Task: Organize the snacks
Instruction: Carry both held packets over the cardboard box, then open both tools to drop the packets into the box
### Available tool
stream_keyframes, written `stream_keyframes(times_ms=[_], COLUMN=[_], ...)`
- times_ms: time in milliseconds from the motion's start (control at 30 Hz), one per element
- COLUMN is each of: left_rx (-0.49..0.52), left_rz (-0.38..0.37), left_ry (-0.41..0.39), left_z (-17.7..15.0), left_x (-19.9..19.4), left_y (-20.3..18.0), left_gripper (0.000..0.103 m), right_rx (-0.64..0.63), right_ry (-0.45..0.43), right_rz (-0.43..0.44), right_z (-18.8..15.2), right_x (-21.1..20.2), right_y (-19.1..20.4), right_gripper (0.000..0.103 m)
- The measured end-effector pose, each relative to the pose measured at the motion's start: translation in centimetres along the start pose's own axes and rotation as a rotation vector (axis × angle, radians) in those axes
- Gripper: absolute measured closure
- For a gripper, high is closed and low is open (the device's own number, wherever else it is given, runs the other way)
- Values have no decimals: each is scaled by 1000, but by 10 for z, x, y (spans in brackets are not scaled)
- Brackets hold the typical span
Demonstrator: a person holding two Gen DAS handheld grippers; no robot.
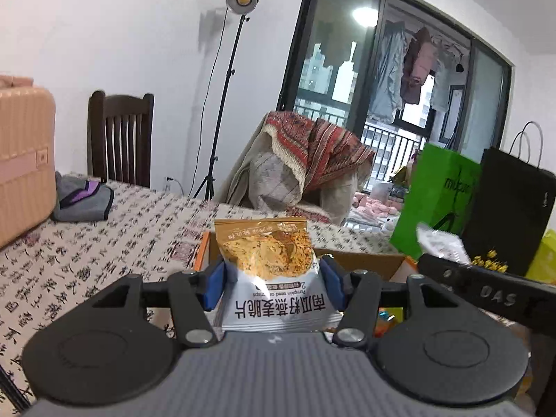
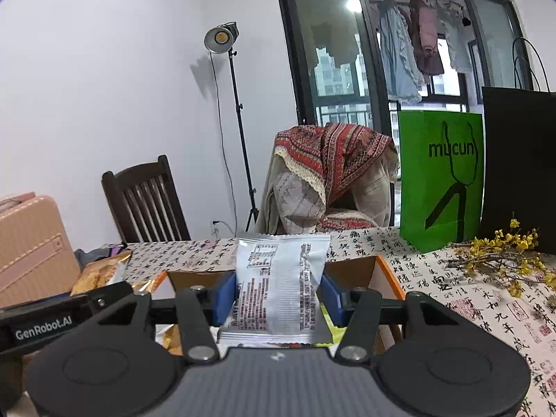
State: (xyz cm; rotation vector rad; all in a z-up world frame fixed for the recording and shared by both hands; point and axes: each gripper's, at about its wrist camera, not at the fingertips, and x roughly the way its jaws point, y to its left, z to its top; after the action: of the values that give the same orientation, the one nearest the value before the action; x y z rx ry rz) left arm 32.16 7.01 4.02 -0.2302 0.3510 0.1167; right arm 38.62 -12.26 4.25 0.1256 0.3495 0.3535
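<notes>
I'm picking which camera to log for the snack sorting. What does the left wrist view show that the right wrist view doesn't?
Left wrist only: the printed front of the orange-and-white crisp packet held in the left gripper, and a grey-and-purple folded cloth on the table.
Right wrist only: the grey nutrition-label back of a white snack packet held in the right gripper, and yellow flower twigs.
Both: the open cardboard box with orange edge, green paper bag, pink suitcase.
</notes>
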Motion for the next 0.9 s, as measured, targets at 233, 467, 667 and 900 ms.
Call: stream_keyframes(times_ms=[233,467,667,900], left_rx=[28,57,16,4], left_rz=[9,22,18,59], left_ry=[43,64,35,-17], left_z=[-11,-21,-19,-17], left_x=[23,34,28,18], left_y=[6,3,10,11], left_gripper=[45,44,8,0], right_rx=[49,61,81,97], right_ry=[50,64,62,49], right_rz=[75,72,73,48], right_z=[-24,-27,-28,-27], right_x=[23,26,24,22], right_y=[-14,-17,-20,-26], right_gripper=[51,49,6,0])
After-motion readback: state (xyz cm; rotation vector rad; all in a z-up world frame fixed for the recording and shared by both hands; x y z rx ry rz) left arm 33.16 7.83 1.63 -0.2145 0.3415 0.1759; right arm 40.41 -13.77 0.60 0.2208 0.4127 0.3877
